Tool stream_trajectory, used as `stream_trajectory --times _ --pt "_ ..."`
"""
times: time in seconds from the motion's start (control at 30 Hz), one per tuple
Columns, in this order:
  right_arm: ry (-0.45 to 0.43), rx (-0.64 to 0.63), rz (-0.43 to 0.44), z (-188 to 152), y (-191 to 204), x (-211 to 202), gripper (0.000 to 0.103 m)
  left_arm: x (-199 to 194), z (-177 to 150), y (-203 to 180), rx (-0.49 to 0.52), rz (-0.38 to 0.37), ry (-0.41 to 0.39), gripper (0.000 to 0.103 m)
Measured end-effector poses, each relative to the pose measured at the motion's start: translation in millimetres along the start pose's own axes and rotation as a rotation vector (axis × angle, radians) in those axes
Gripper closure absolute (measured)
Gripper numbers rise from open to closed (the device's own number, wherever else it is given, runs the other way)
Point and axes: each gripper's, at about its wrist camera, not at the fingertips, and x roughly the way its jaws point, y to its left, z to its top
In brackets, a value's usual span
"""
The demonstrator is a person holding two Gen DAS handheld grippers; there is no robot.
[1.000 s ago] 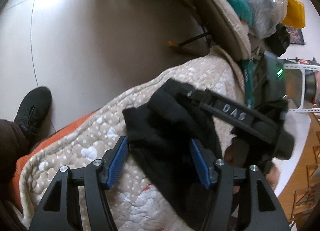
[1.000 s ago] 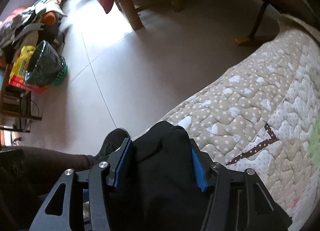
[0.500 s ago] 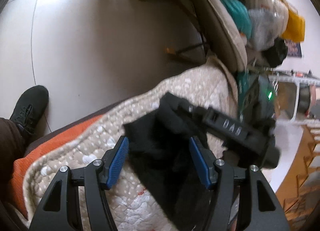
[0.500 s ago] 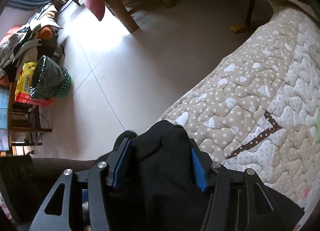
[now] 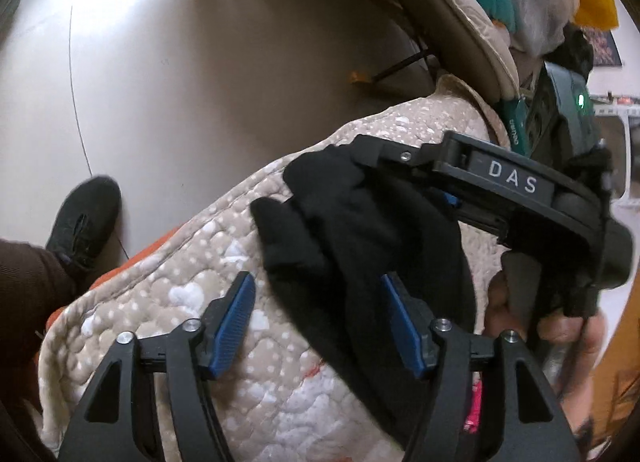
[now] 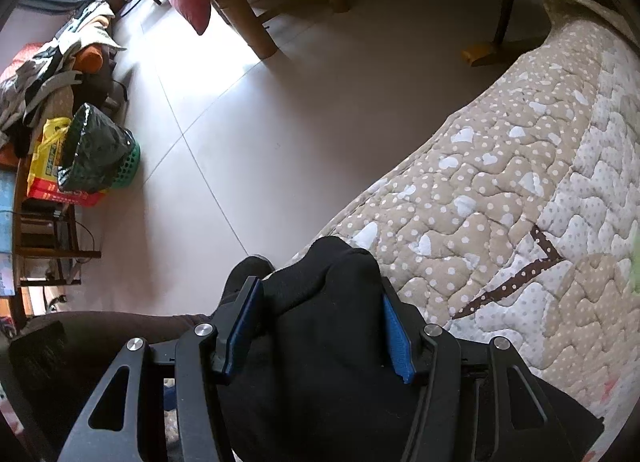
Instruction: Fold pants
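— Where are the pants [image 5: 360, 246] now, and who holds them?

— They hang as one black bunch in the middle of my left view, above the quilted bed cover [image 5: 224, 342]. My right gripper [image 6: 316, 326] has its jaws clamped on a thick fold of them, at the lower middle of the right view. My left gripper [image 5: 320, 318] has its jaws apart, with nothing between them; the cloth lies just behind.

— What could go wrong?

— I think the fold is too thick, so inner layers may slide out if I pull. Also my left jaws could catch only one layer, and then the fold becomes crooked. The cloth could also slip over the bed's edge toward the floor [image 6: 256, 134].

— How many things do you count?

— One pair of pants, two grippers, one bed cover, and one black shoe [image 5: 82, 222] at the left.
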Motion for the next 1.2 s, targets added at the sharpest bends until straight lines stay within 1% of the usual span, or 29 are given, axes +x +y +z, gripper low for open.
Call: stream_trajectory --times 0.07,0.1,0.13,0.17,0.2,0.23,0.3,0.33,0.4,0.6,0.73,0.83,1.03,1.17,1.2 --pt "0.000 -0.023 -0.024 -0.8 5.0 1.3 0.041 1.9 -1.0 -8.4 0.053 0.035 -0.003 0.037" --pt "-0.001 -0.034 -0.036 -1.3 7.4 1.8 0.041 2.8 -2.2 -13.4 0.087 0.055 0.005 0.043" --pt "-0.003 -0.054 -0.055 -2.6 11.9 2.2 0.042 2.4 -3.7 -18.7 0.124 0.072 0.010 0.052" --pt "-0.004 -0.067 -0.070 -2.8 14.3 2.2 0.043 0.9 -5.8 -24.8 0.167 0.074 0.014 0.073" --pt "-0.009 -0.095 -0.098 -4.5 20.0 1.9 0.053 -0.6 -8.2 -28.8 0.193 0.057 0.026 0.086" --pt "-0.010 -0.116 -0.117 -6.2 24.0 1.7 0.062 -2.3 -9.6 -32.4 0.210 0.047 0.030 0.087" --pt "-0.005 -0.159 -0.154 -11.8 32.7 -0.4 0.070 -6.4 -10.7 -35.7 0.221 0.034 0.030 0.089" --pt "-0.007 -0.166 -0.158 -13.4 33.1 -2.1 0.072 -7.9 -11.3 -36.4 0.212 0.016 0.040 0.089" --pt "-0.026 -0.172 -0.169 -17.5 34.6 -11.2 0.074 -12.7 -12.6 -37.8 0.204 -0.023 0.052 0.089" --pt "-0.148 -0.136 -0.167 -37.5 27.6 -59.1 0.074 -30.6 -36.1 -71.4 0.309 -0.051 0.012 0.089" --pt "-0.220 -0.086 -0.147 -58.6 13.8 -86.8 0.074 -32.6 -55.2 -92.6 0.370 -0.054 0.020 0.089" --pt "-0.265 -0.031 -0.133 -78.9 -3.8 -103.5 0.074 -26.9 -74.1 -109.5 0.415 -0.050 0.051 0.089" --pt "-0.353 0.120 -0.097 -133.5 -56.2 -130.0 0.074 -5.7 -119.9 -147.4 0.548 -0.003 0.087 0.089" --pt "-0.418 0.240 -0.056 -179.3 -99.7 -141.7 0.071 16.8 -162.3 -170.0 0.680 0.041 0.102 0.089" --pt "-0.428 0.261 -0.050 -187.2 -105.9 -142.7 0.070 24.3 -168.5 -176.9 0.703 0.052 0.104 0.089"
